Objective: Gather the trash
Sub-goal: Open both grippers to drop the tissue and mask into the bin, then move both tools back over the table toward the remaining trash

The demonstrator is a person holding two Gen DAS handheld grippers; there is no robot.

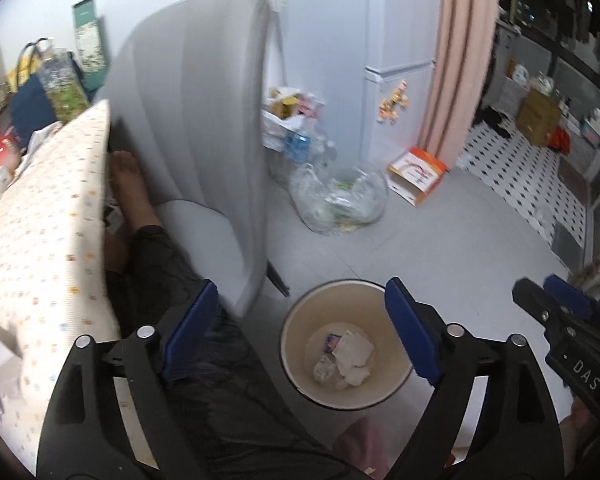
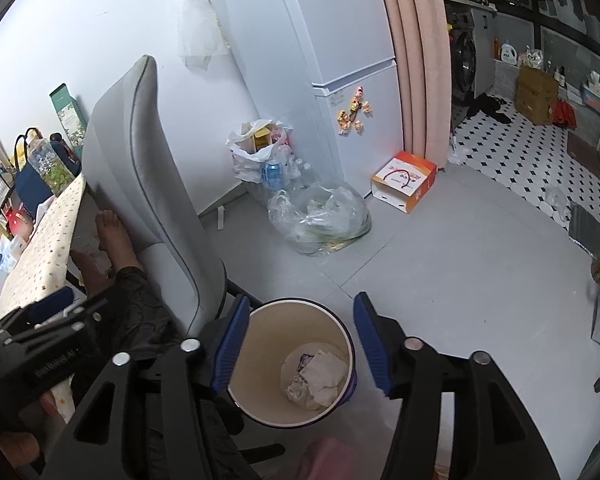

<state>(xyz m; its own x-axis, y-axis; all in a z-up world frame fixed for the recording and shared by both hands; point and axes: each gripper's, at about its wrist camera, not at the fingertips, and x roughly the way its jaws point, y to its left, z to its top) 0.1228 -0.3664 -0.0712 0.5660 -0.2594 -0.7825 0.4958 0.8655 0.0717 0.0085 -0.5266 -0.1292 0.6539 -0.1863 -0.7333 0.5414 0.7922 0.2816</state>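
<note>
A round waste bin with a cream inside (image 1: 290,340) (image 2: 244,364) stands on the grey floor right below both grippers. Crumpled white paper (image 1: 354,356) (image 2: 326,372) and a small purple-printed wrapper (image 1: 332,340) (image 2: 305,359) lie at its bottom. My left gripper (image 1: 302,296) is open wide above the bin's left rim, nothing between its blue pads. My right gripper (image 2: 302,302) is open over the bin, also empty. Each gripper shows at the edge of the other's view: the right one (image 1: 538,286), the left one (image 2: 56,304).
A grey chair (image 1: 204,120) stands left of the bin, with a person's dark trouser leg and bare feet (image 2: 114,236) under a table with a dotted cloth (image 1: 48,232). A clear plastic bag (image 2: 320,216), an orange-white box (image 2: 404,186) and a white bag with bottles (image 2: 260,152) lie by the fridge (image 2: 340,60).
</note>
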